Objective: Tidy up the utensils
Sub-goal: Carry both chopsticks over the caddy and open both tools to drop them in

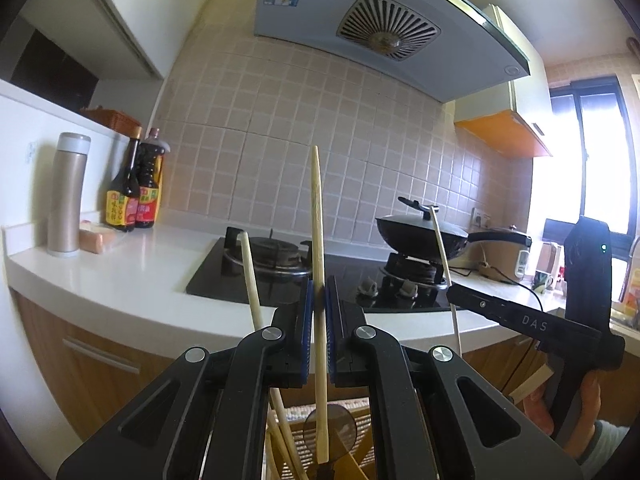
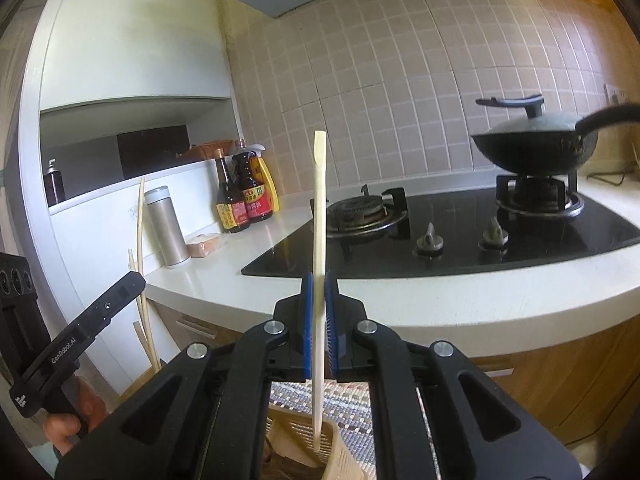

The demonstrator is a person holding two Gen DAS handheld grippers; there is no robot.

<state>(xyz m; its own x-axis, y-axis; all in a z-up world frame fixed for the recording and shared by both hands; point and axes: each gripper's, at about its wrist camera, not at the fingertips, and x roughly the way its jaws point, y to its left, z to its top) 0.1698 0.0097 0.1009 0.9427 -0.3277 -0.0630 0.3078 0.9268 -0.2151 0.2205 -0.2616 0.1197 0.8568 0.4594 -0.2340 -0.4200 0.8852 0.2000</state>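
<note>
A: Left claw (image 1: 319, 300): pads pressed on one upright wooden chopstick (image 1: 319, 240), lower tip down among other chopsticks (image 1: 280, 436) and a dark spoon (image 1: 340, 428).

B: Right claw (image 2: 319, 300): pinching a pale flat-ended chopstick (image 2: 319, 220), held upright, lower end over a woven basket (image 2: 320, 444).

A: Behind them: white counter (image 1: 132, 276), black gas hob (image 1: 280, 276), two knobs (image 2: 430, 242).

B: Counter, left end: steel flask (image 1: 66, 196), two sauce bottles (image 1: 136, 196), standing near each other.

A: Far burner: black wok (image 2: 532, 152) with lid. Above the hob: tiled wall (image 1: 300, 120), extractor hood (image 1: 384, 28).
</note>
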